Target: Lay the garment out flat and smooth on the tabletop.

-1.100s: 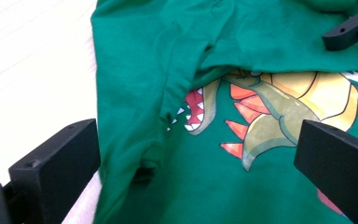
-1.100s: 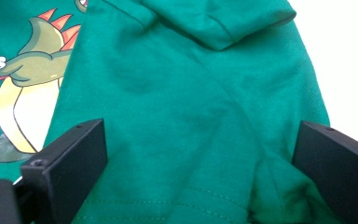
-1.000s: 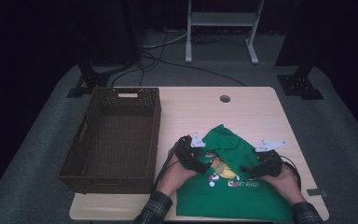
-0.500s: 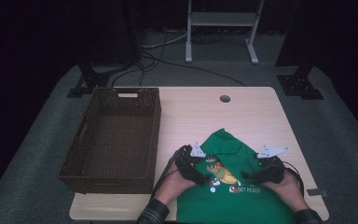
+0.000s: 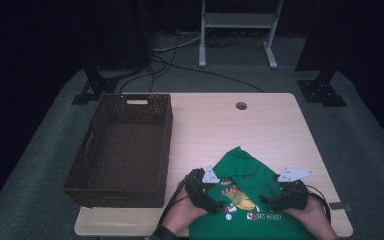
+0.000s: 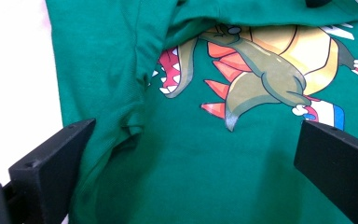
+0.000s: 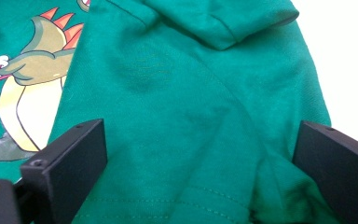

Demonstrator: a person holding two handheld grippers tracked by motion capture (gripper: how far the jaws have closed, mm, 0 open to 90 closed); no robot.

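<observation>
- The green dinosaur T-shirt (image 5: 245,200) lies rumpled at the near edge of the table (image 5: 220,130), its top folded over the print.
- The left tool (image 5: 219,204) sits over the shirt's left side, jaws spread wide.
- The right tool (image 5: 267,200) sits over the right side, jaws likewise spread.
- A brown wicker basket (image 5: 165,145) stands to the left, apart from the shirt.

The place looked like a recording lab or studio: a light wooden desk (image 5: 260,130) with a cable hole (image 5: 241,105) stood on grey carpet (image 5: 360,135), dark curtains were around it, black stand feet (image 5: 321,91) and loose cables (image 5: 180,60) lay on the floor
</observation>
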